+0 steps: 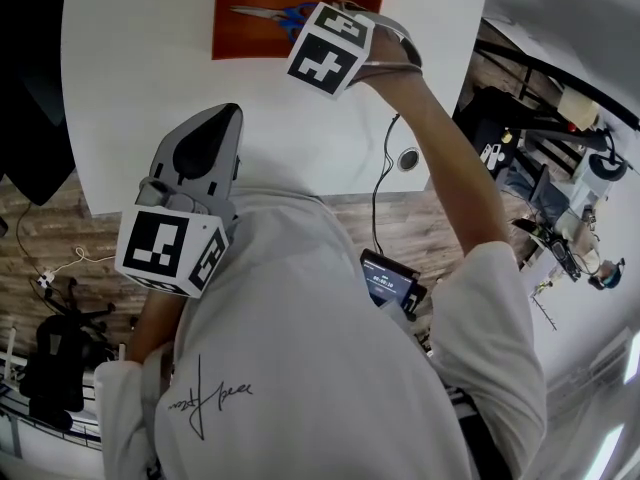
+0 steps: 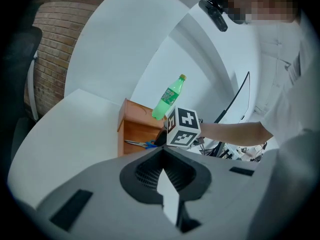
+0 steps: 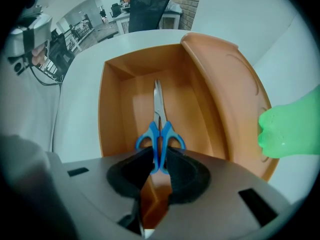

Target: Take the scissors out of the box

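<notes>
Near to far. At 8 o'clock in the head view, our left gripper [image 1: 222, 120] is held clenched and empty over the near edge of the white table [image 1: 140, 88]; we judge it parked to keep the reach clear. At 12 o'clock our right gripper [image 3: 159, 168] points down into the orange box [image 3: 112, 109], its pads clamped on the blue handles of the scissors [image 3: 159, 126]. These lie on the box floor, blades pointing away. The label of the green bottle [image 2: 169, 99] beside the box is unreadable, as is the script on the shirt [image 1: 300, 368].
</notes>
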`<state>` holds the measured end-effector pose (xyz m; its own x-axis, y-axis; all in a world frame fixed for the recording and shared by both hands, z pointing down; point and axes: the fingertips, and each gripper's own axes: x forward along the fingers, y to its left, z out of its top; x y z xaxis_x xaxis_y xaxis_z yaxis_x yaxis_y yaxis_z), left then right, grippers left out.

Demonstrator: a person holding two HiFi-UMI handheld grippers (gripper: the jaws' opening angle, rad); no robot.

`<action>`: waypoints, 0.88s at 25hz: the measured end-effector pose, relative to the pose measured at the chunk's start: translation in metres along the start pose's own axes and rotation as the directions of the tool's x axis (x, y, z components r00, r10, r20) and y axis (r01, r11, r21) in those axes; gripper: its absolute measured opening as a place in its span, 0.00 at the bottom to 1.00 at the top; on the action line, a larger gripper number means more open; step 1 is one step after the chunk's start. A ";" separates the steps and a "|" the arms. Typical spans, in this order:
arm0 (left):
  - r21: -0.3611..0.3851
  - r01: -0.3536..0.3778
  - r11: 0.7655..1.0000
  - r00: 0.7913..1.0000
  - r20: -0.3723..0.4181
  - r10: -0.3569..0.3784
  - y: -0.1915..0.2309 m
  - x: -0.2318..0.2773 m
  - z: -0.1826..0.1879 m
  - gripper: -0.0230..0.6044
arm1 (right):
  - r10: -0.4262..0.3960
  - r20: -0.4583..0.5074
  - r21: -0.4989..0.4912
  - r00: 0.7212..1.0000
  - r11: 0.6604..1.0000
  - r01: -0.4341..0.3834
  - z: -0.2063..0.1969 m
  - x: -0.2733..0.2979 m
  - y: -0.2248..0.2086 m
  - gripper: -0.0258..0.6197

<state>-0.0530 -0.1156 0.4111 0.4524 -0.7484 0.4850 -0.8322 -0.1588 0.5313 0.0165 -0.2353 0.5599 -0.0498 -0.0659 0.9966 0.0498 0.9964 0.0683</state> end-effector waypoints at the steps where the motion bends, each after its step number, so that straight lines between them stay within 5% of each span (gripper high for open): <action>1: 0.000 -0.002 1.000 1.000 0.004 0.002 0.000 -0.001 0.000 0.04 | -0.003 0.007 0.004 1.000 1.000 0.003 0.000 0.000 0.000 0.18; 22: -0.007 -0.049 0.999 0.991 0.124 0.050 0.003 -0.034 0.018 0.04 | 0.095 0.049 0.193 0.994 0.976 -0.102 -0.012 -0.005 0.014 0.18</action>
<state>-0.0767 -0.1025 0.3833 0.3672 -0.8294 0.4210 -0.8512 -0.1172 0.5115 0.0290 -0.2216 0.5564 -0.0936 0.0313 0.9951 -0.1389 0.9893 -0.0442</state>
